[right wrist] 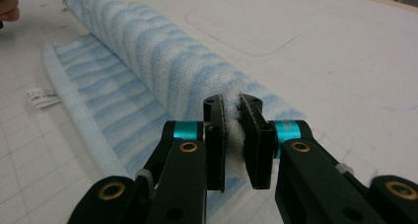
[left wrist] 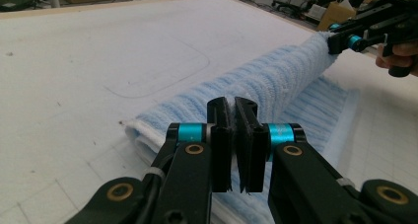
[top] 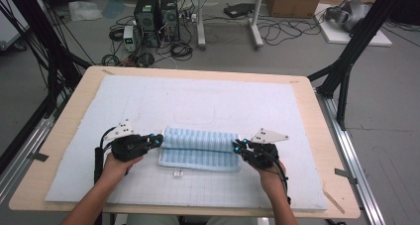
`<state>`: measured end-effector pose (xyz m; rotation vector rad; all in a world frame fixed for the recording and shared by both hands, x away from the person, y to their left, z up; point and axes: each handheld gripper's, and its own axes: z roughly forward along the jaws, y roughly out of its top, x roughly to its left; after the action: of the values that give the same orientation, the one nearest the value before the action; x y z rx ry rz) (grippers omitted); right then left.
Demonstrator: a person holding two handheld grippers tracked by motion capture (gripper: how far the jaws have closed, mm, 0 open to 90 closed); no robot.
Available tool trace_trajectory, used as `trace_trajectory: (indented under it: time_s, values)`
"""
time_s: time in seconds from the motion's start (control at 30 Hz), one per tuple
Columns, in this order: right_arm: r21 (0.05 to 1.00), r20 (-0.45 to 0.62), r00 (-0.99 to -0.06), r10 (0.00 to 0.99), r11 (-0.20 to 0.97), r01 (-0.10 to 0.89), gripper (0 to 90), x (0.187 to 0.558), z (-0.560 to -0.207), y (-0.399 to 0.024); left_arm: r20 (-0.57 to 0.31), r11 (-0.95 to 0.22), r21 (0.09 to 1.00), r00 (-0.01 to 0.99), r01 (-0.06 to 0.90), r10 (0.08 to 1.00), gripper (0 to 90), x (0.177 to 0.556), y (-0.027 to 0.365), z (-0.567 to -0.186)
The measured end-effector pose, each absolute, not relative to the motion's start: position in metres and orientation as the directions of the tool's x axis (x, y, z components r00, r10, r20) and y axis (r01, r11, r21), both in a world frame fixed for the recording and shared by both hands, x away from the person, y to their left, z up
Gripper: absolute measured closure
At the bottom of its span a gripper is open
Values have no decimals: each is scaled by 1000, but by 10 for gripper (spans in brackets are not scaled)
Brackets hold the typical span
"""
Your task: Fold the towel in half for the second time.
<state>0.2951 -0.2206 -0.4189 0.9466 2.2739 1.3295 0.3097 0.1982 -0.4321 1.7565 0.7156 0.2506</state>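
While clamped shut, left tool, right tool, pinching towel ends.

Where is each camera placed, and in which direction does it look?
High view: above the person's side, looking forward and down on the white padded mat; both forearms enter from below.
Left gripper view: on the left gripper, looking along the blue striped terry towel; its black fingers pinch one end.
Right gripper view: on the right gripper, facing back along it.
All views share the towel.
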Motion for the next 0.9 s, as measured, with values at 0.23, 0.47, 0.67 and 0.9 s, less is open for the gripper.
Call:
trace_trajectory:
  time_s: [0.23,0.47,0.67,0.9]
  values:
    - [854,34,-723,690,356,379,807,279,-425,-220,-185,-176,922,790,346,584,841,298,199,-439]
    - [844,31,-727,686,372,387,802,275,-429,-220,-223,-176,906,789,384,572,825,296,199,-441]
    - [858,65,-711,700,324,397,660,276,-426,-229,-282,-91,909,762,406,583,565,299,205,-431]
    - [891,130,-640,757,193,410,550,280,-422,-239,-268,-90,909,737,406,620,554,309,200,-430]
